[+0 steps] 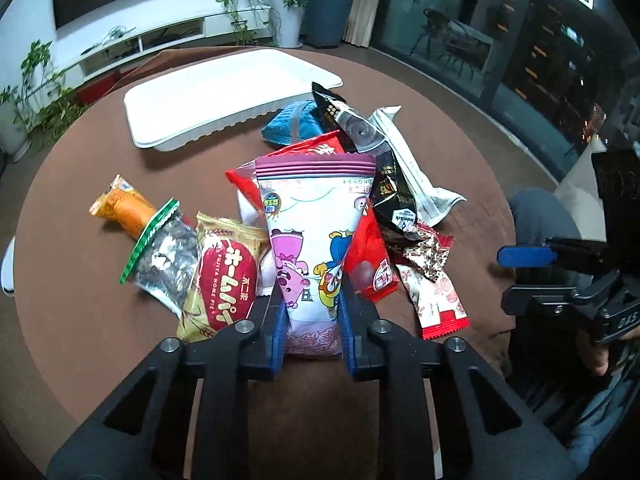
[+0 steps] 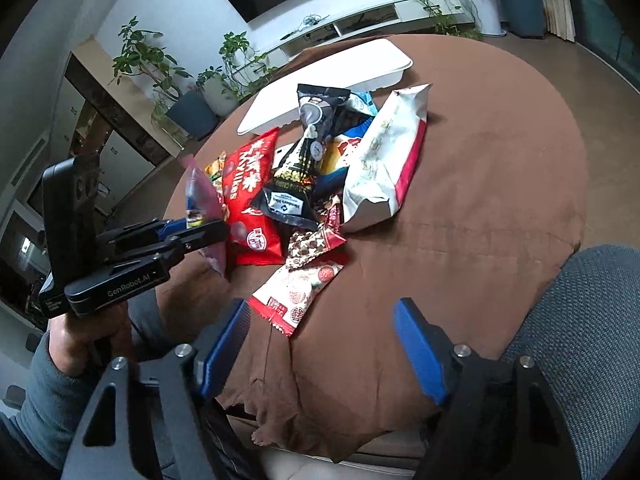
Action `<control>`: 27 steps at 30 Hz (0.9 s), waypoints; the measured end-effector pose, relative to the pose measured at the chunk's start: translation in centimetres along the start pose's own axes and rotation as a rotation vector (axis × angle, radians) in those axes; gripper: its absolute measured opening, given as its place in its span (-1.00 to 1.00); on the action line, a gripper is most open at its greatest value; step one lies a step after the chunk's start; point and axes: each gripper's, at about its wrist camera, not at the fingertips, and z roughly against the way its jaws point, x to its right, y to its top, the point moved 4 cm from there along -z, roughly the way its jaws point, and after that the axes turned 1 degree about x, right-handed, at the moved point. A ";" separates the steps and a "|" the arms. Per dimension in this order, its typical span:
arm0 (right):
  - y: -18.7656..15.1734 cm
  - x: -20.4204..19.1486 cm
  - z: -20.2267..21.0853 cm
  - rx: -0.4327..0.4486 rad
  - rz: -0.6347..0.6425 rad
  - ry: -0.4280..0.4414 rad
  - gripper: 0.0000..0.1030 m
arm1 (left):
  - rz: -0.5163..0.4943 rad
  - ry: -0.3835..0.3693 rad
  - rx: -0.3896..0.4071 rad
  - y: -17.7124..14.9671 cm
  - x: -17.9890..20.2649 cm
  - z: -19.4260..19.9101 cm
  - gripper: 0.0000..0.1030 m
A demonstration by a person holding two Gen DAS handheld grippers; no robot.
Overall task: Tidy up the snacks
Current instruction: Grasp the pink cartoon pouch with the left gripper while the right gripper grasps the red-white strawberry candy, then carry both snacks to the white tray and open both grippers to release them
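Note:
My left gripper [image 1: 310,300] is shut on a pink and white cartoon snack bag [image 1: 312,232] and holds it upright above a pile of snacks. The same gripper [image 2: 192,224] and bag [image 2: 204,192] show at the left of the right wrist view. The pile holds a red bag [image 2: 252,196], a black bag [image 2: 298,176], a white bag with a red edge [image 2: 384,160] and a white and red packet [image 2: 298,296]. A white tray [image 1: 224,96] lies beyond the pile. My right gripper [image 2: 324,340] is open and empty, near the table's front edge.
The round table has a brown cloth [image 2: 500,200]. A gold and red pie packet [image 1: 224,280], a green-topped clear bag [image 1: 164,252] and an orange packet [image 1: 120,204] lie left of the pile. A grey chair [image 2: 592,320] stands at the right. Plants and a TV shelf stand behind.

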 end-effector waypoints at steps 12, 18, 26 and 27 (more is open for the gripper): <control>0.7 -0.8 -1.3 -0.026 -0.057 0.023 0.36 | 0.154 -0.056 0.081 -1.3 -0.9 2.8 -0.63; 1.5 -2.5 -2.7 -0.048 -0.044 0.012 0.36 | 0.238 -0.092 0.140 -2.7 -1.2 5.0 -0.63; 1.7 -3.6 -5.6 -0.126 0.024 -0.122 0.14 | 0.276 -0.105 0.181 -4.0 -1.1 6.4 -0.63; 1.8 -3.8 -5.7 -0.124 0.034 -0.136 0.13 | 0.287 -0.112 0.182 -4.1 -1.1 6.4 -0.63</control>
